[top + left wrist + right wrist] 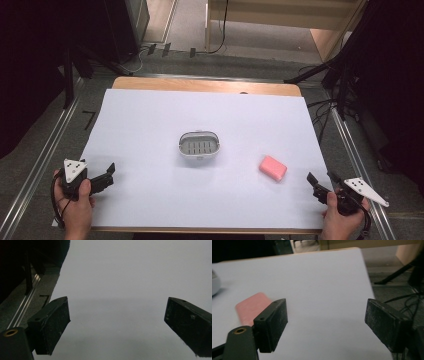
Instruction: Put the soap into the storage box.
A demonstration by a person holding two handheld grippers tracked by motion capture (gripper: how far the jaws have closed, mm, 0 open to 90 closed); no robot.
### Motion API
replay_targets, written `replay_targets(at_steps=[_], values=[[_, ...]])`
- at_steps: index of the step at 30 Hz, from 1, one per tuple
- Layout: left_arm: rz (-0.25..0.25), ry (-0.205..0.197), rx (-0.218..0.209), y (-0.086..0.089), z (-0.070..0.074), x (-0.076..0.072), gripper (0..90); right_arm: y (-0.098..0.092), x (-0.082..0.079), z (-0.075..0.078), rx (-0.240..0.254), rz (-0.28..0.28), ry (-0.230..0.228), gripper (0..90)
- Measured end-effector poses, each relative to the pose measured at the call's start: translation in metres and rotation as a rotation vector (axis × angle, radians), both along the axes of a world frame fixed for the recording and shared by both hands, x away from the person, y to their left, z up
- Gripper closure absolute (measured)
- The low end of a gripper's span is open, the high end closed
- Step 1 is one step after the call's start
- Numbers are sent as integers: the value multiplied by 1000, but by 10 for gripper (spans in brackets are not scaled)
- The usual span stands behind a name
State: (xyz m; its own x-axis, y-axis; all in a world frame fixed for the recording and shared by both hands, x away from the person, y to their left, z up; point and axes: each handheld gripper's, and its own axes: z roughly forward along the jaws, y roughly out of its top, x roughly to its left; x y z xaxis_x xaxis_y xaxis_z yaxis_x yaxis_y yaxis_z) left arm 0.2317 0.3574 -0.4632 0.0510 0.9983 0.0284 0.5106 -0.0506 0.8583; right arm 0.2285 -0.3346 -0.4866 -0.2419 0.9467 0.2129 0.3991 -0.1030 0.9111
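Observation:
A white slotted soap dish (199,144) stands near the middle of the white sheet (150,115). To its right and a little nearer lies a pink bar of soap (273,168). My left gripper (109,175) is held low at the front left corner, its jaws wide apart over bare sheet (117,307). My right gripper (321,178) is at the front right, just right of the soap, open with nothing between the jaws (327,307). In the right gripper view the soap (252,306) lies beyond the left jaw, and the dish rim (214,283) shows at the left edge.
The sheet covers a wooden table whose far edge (205,85) shows bare. Metal rails (45,150) run along the floor on both sides. Cables and black stand legs (340,90) crowd the right side past the table's edge (368,280).

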Motion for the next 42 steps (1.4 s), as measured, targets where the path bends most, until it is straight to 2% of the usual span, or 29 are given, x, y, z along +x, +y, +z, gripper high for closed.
replay_targets(at_steps=[2, 3, 5, 7, 9, 11, 13, 14, 15, 16, 20, 21, 22, 23, 24, 25, 26, 27, 28, 30, 32, 42], values=[[2, -6, 0, 0, 0, 0, 68, 2, 1, 2, -16, 39, 11, 289], [2, -6, 0, 0, 0, 0, 68, 2, 1, 2, -16, 39, 11, 289], [1, -15, -4, 0, 0, -2, 68, 5, 4, 6, -69, 69, 39, 332], [1, -17, -3, 0, 0, -2, 69, 6, 6, 11, -89, 118, 57, 339], [0, -21, 1, 0, 0, -2, 68, 7, 10, 18, -115, 195, 93, 366], [-2, -24, -2, 0, 0, -2, 69, 10, 13, 23, -172, 209, 138, 312], [-3, -24, -3, 0, 0, -2, 69, 15, 17, 26, -228, 246, 192, 295], [-3, -19, -2, 0, 0, -2, 69, 19, 20, 27, -279, 270, 230, 282], [-3, -19, -2, 0, 0, -2, 69, 19, 20, 27, -279, 270, 230, 282], [-3, -19, -2, 0, 0, -2, 69, 25, 26, 28, -346, 319, 297, 245], [-5, -18, 1, 0, 0, -2, 69, 38, 36, 29, -478, 394, 408, 191], [-5, -18, 1, 0, 0, -2, 69, 38, 36, 29, -478, 394, 408, 191], [-7, -17, -4, 0, 0, -2, 69, 41, 38, 29, -495, 407, 431, 158], [-8, -16, -5, 1, 0, -2, 69, 45, 44, 29, -540, 430, 467, 119], [-6, -18, -6, 0, 0, -2, 69, 49, 48, 30, -555, 456, 521, 45], [-6, -18, -6, 0, 0, -2, 69, 49, 48, 30, -555, 456, 521, 45], [-7, -17, -5, 1, 0, -2, 68, 55, 53, 31, -602, 469, 562, 0], [-7, -17, -5, 1, 0, -2, 69, 55, 53, 31, -602, 469, 562, 0], [-7, -17, -5, 1, 0, -2, 69, 59, 57, 34, -621, 497, 596, 0], [-7, -18, -6, 1, 0, -2, 69, 63, 61, 37, -633, 520, 616, 0], [-8, -20, -6, 1, 0, -2, 69, 67, 65, 40, -650, 527, 621, 0], [-13, -18, -7, 1, 0, -2, 68, 78, 81, 44, -650, 578, 651, 0]])
